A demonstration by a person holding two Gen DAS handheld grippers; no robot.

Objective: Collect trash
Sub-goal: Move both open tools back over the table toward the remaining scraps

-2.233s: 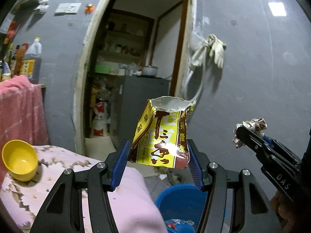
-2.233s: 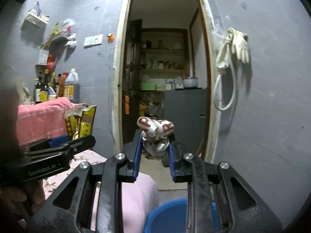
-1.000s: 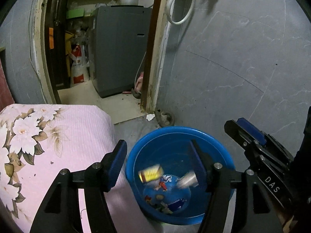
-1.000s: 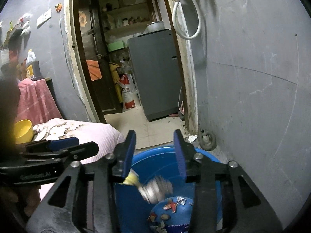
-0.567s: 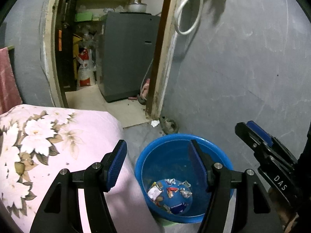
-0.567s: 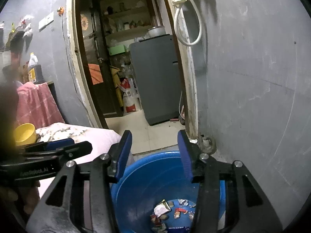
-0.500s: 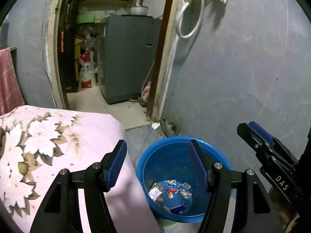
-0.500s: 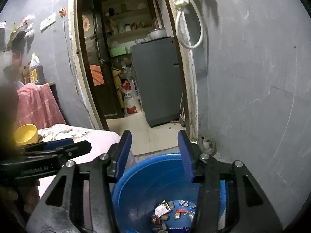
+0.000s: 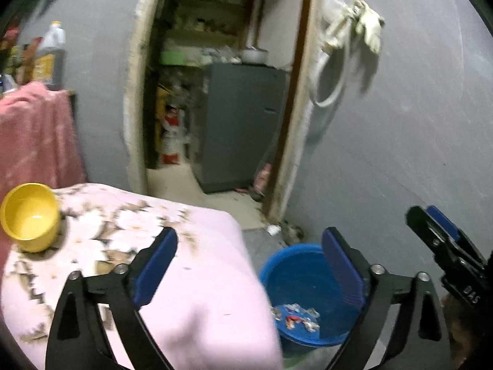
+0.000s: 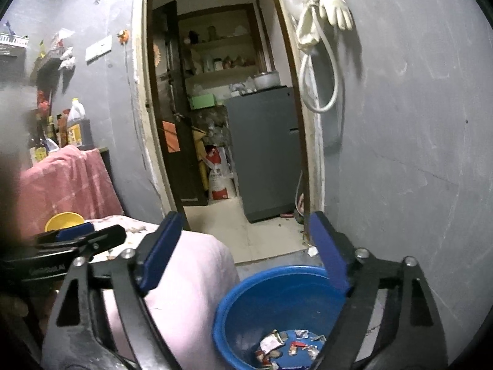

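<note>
Grey plaster wall (image 10: pixel 416 129) and an open doorway (image 10: pixel 215 108) behind everything; bucket on the floor at the foot of that wall

Trash (image 10: pixel 286 348): crumpled wrappers lying at the bottom of the blue bucket (image 10: pixel 246 293), about 6 o'clock in the right wrist view, 5 o'clock in the left one. Looks like a small pile, nothing hanging on the rim

Left tool (image 9: pixel 249 271): jaws opening, nothing between the pads, so released. Right tool (image 10: pixel 243 256): same, jaws opening, gap empty, only bucket and floor visible through it. In the left view the right tool sits at 3–4 o'clock, well clear of the bucket

Desk (image 9: pixel 172 277) with the pink floral cloth is at 7–9 o'clock, its edge just beside the bucket. Yellow bowl (image 9: pixel 29 215) on it at 9 o'clock. I see no loose wrappers on the visible part of the cloth, though the left view is blurred

Judgement: drop looks done, step in hand is going back for more trash. To do it well:
- keep both tools wide so the next piece fits without a second try
- scan the desk past the bowl before committing, most of it is out of frame
- don't clip the bowl or drag the cloth, it overhangs near the bucket
- pinch flat wrappers at an edge, not flat-on
</note>
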